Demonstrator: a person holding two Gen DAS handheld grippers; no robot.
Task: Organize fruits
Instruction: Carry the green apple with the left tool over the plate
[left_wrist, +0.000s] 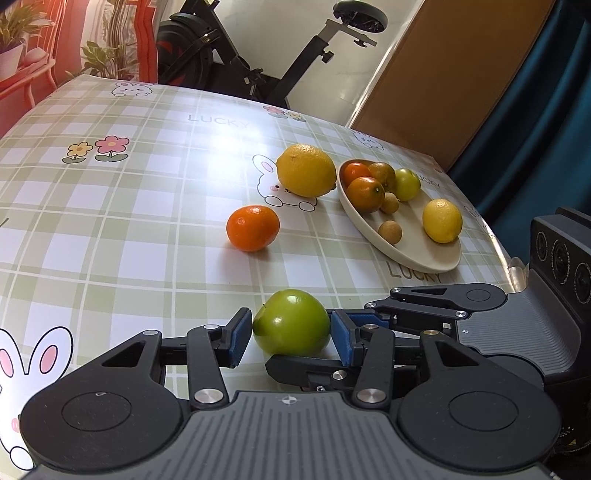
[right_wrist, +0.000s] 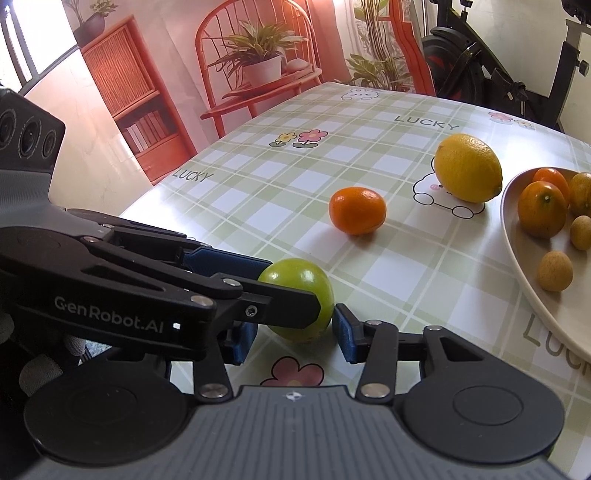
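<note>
My left gripper (left_wrist: 291, 338) and my right gripper (right_wrist: 293, 330) both straddle the same green fruit (left_wrist: 291, 320), which sits on the checked tablecloth (left_wrist: 129, 221) near its front edge; each pair of blue pads is closed to about the fruit's width, though I cannot tell whether they press it. Farther in lies a mandarin (left_wrist: 253, 228), then a big lemon (left_wrist: 306, 170). Toward the right edge, the oval dish (left_wrist: 417, 254) holds more fruit.
</note>
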